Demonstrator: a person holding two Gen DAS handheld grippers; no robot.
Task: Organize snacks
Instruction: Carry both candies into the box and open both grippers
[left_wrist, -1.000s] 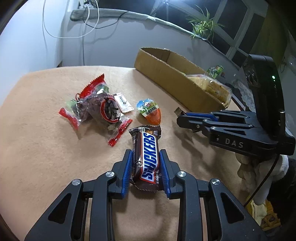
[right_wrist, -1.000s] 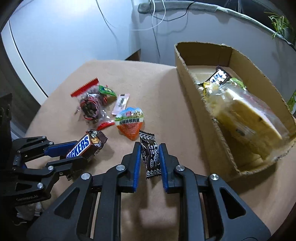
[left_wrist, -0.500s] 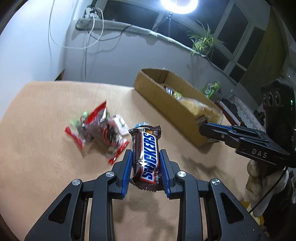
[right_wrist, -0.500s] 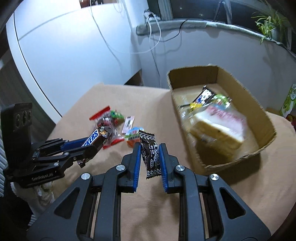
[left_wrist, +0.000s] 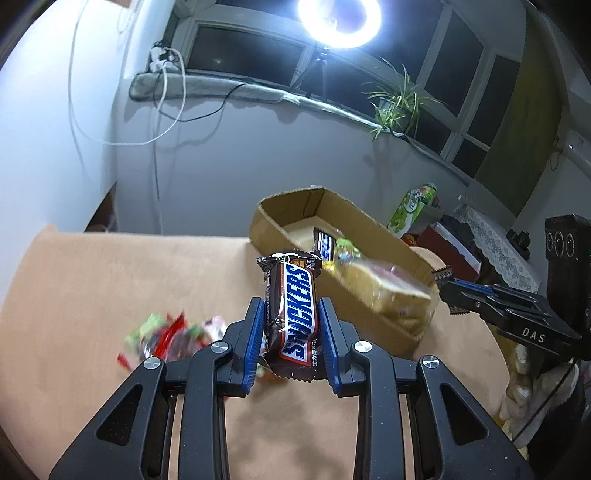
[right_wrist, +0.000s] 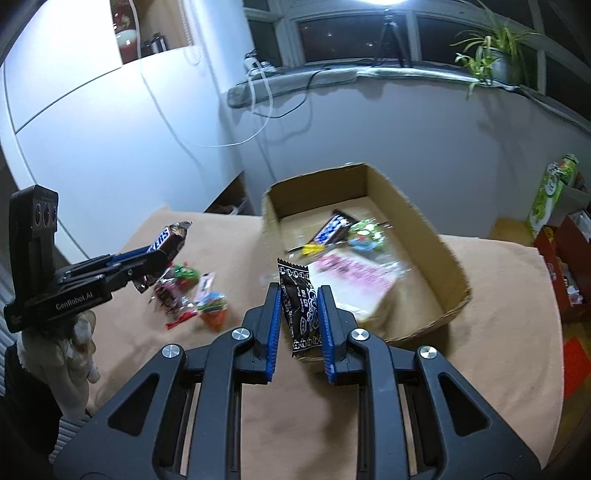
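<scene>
Carrying both loads over the cardboard box (right_wrist: 436, 236), keep each tool above the rim before letting go. Left tool (left_wrist: 291, 325) clamps a brown Snickers bar (left_wrist: 295, 314) lengthwise, logo up, wrapper ends crimped. Right tool (right_wrist: 299, 314) pinches a flat black sachet (right_wrist: 299, 306) printed in white. Both hang above the table (right_wrist: 498, 332), near the box; loose snacks (right_wrist: 192, 291) lie beside it.

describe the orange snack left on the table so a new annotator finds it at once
Start at the cardboard box on the tan tablecloth. To its left lies a small heap of loose snacks. The orange cone-shaped pack sits at the heap's near right edge: the only orange, tapered one, with a green-and-blue picture on top, beside red-ended wrappers.
</scene>
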